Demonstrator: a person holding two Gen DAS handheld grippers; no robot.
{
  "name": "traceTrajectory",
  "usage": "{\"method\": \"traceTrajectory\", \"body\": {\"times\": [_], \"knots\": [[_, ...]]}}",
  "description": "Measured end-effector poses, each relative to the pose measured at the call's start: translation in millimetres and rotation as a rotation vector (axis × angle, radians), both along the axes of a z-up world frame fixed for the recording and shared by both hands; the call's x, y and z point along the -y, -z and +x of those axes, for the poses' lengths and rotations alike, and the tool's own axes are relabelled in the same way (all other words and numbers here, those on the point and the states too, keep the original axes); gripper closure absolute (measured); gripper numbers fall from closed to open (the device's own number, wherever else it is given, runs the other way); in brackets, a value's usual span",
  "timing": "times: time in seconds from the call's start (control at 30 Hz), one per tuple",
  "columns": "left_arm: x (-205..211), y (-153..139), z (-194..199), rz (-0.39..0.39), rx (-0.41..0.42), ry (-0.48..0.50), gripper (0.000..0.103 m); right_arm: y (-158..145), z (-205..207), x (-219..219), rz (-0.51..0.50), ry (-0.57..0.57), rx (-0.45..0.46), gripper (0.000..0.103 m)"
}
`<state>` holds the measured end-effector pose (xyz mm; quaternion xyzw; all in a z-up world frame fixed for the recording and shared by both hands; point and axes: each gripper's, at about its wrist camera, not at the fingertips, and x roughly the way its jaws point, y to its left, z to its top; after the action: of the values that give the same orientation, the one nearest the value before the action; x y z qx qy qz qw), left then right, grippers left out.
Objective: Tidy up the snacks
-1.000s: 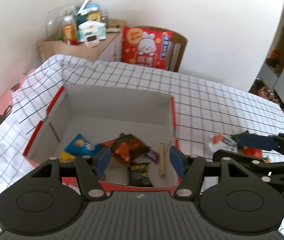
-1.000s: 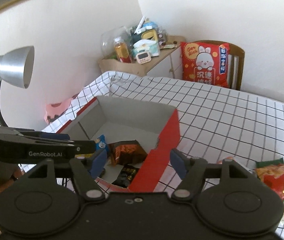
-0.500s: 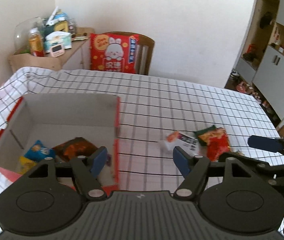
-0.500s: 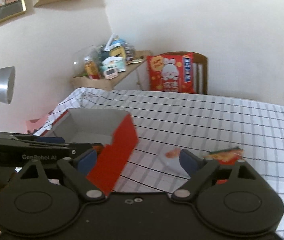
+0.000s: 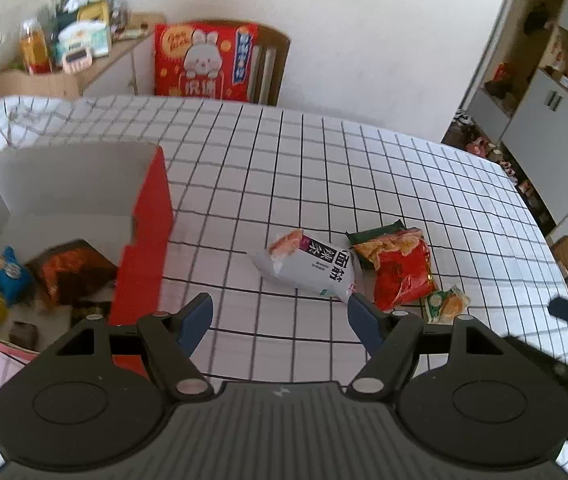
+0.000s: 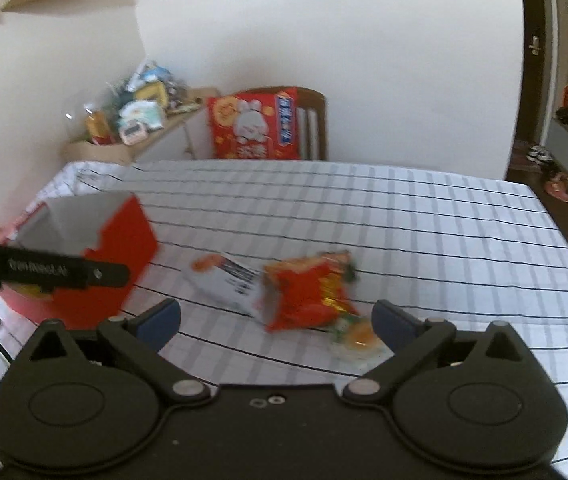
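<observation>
A red cardboard box (image 5: 147, 236) with a white inside stands at the left of the checked table and holds several snack packs, among them a blue one (image 5: 5, 274) and a brown one (image 5: 69, 272). On the cloth lie a white pack (image 5: 308, 268), a red pack (image 5: 400, 272), a green pack (image 5: 376, 232) under it and a small green-orange pack (image 5: 446, 304). My left gripper (image 5: 279, 322) is open and empty, just short of the white pack. My right gripper (image 6: 275, 322) is open and empty, above the red pack (image 6: 310, 292) and small pack (image 6: 358, 338).
A chair with a red rabbit bag (image 5: 203, 62) stands behind the table. A cluttered side shelf (image 5: 63, 52) is at the back left. Cabinets (image 5: 552, 120) line the right. The box (image 6: 111, 248) is left of the right gripper.
Both grippers have swung right, away from the box and toward the loose packs on the cloth. Both stay open and empty.
</observation>
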<state>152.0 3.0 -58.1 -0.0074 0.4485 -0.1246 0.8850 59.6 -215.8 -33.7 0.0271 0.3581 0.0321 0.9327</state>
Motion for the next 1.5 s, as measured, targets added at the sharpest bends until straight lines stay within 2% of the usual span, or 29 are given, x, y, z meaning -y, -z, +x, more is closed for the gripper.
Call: {"method": "traceTrajectory", "body": {"times": [0.2, 0.3, 0.43, 0.63, 0.77, 0.93, 1.2, 1.5], "knots": [[16.2, 11.4, 33.5, -0.027, -0.09, -0.099, 0.029, 19.0, 8.7, 27.1, -0.012, 0.037, -0.046, 0.002], [18.3, 18.7, 53.7, -0.073, -0.156, -0.16, 0.029, 26.5, 20.4, 39.9, 0.011, 0.043, -0.081, 0.003], [23.7, 30.2, 81.6, -0.116, -0.225, -0.255, 0.029, 34.0, 34.2, 51.9, 0.006, -0.009, -0.124, 0.004], [29.4, 61.7, 116.0, -0.213, -0.378, -0.402, 0.029, 47.6, 49.2, 62.1, 0.003, -0.039, -0.165, 0.005], [33.7, 78.9, 127.7, -0.233, -0.426, -0.474, 0.029, 59.1, 57.7, 65.6, -0.001, -0.06, -0.192, 0.006], [41.5, 97.1, 135.3, -0.198, -0.456, -0.513, 0.029, 78.1, 68.7, 66.0, -0.009, -0.064, -0.234, 0.006], [42.5, 112.6, 138.9, -0.216, -0.485, -0.512, 0.03, 103.0, 85.1, 60.9, -0.026, -0.06, -0.262, 0.01], [39.1, 116.1, 133.6, -0.213, -0.451, -0.473, 0.042, 113.3, 85.6, 52.4, -0.078, -0.073, -0.26, 0.032]]}}
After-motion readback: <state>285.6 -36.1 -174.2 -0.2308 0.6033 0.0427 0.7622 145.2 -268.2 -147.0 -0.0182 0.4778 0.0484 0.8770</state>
